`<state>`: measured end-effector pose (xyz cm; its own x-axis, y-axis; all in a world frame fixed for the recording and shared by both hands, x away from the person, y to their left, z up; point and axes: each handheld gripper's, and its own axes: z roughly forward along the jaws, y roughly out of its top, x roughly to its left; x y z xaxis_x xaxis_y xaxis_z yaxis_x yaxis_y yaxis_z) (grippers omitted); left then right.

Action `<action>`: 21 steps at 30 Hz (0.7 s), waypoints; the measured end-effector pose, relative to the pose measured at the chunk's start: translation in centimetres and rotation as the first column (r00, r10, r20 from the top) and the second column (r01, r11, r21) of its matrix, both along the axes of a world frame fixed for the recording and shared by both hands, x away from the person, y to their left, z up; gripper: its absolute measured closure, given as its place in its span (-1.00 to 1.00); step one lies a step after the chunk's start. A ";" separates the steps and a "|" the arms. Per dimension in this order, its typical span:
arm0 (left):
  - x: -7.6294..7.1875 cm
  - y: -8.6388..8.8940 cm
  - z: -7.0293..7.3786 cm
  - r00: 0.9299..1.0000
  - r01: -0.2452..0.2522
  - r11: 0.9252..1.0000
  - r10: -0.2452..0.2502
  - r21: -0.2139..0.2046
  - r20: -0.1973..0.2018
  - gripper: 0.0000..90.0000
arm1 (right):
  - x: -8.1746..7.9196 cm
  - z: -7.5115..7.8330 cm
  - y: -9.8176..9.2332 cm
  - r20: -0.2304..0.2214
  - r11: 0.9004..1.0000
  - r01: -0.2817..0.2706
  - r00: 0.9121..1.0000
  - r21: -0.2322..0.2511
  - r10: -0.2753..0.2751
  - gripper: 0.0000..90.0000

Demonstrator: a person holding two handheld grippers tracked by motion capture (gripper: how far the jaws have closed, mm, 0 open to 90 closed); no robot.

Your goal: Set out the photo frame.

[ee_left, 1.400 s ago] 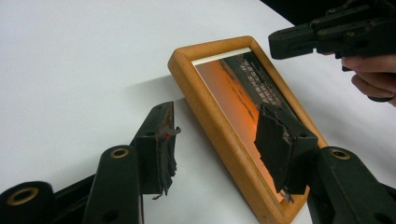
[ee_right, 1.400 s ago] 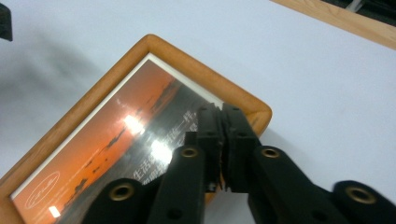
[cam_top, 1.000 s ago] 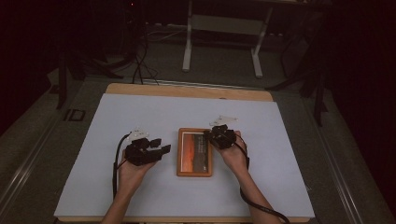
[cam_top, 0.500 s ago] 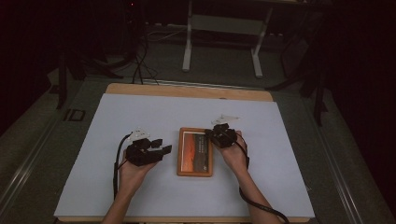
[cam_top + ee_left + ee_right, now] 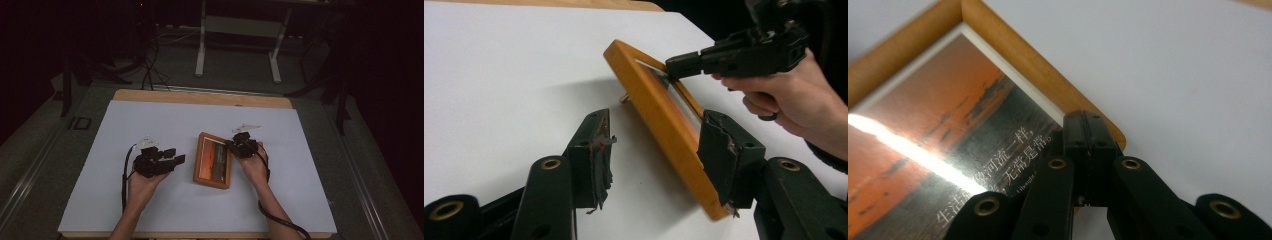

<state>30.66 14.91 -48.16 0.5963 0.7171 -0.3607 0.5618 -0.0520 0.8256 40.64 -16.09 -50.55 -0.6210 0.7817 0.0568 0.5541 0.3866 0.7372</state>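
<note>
A wooden picture frame (image 5: 212,160) with an orange sunset print lies mid-table. In the left gripper view the frame (image 5: 659,115) sits tilted, its left edge raised off the table. My right gripper (image 5: 234,146) is shut, its jaws pressed together with the tips against the frame's right edge near a corner (image 5: 1013,60). The same right gripper (image 5: 676,65) reaches the frame's far edge from the right. My left gripper (image 5: 176,159) is open, a little left of the frame and pointing at it. Its jaws (image 5: 659,122) stand wide with nothing between them.
The white table top (image 5: 150,120) has bare room all around the frame. A wooden strip (image 5: 200,97) runs along its far edge. Metal stand legs (image 5: 237,45) and cables lie on the dark floor beyond.
</note>
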 end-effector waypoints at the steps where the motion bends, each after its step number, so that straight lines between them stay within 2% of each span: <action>1: 0.0 -0.1 0.0 1.000 0.000 1.000 0.000 -0.008 -0.001 0.02 | 0.1 -0.2 -0.2 -0.011 1.000 0.004 1.000 0.009 -0.004 1.00; 3: 0.0 -0.1 0.0 1.000 0.003 1.000 -0.003 -0.023 -0.003 0.02 | 0.2 -0.5 -0.4 -0.031 1.000 0.011 0.999 0.014 -0.010 1.00; 10: 0.0 -0.6 0.0 1.000 0.009 0.999 -0.009 -0.037 -0.013 -0.06 | 0.3 -0.8 -0.6 -0.040 1.000 0.015 0.999 0.012 -0.014 1.00; 15: -0.2 -1.5 -0.1 0.999 0.026 1.000 -0.027 -0.012 -0.018 -0.13 | 0.4 -0.8 -0.7 -0.051 1.000 0.017 0.999 0.025 -0.016 1.00; 21: -0.4 -2.5 -0.3 0.998 0.047 0.999 -0.047 -0.008 -0.038 -0.23 | 0.3 -0.9 -0.8 -0.046 0.999 0.017 0.999 0.033 -0.016 1.00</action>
<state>30.27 12.43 -48.48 0.6149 0.6861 -0.3888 0.5902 -0.0733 0.8040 40.97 -16.85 -51.45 -0.6043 0.7890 0.1108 0.5937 0.3532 0.7230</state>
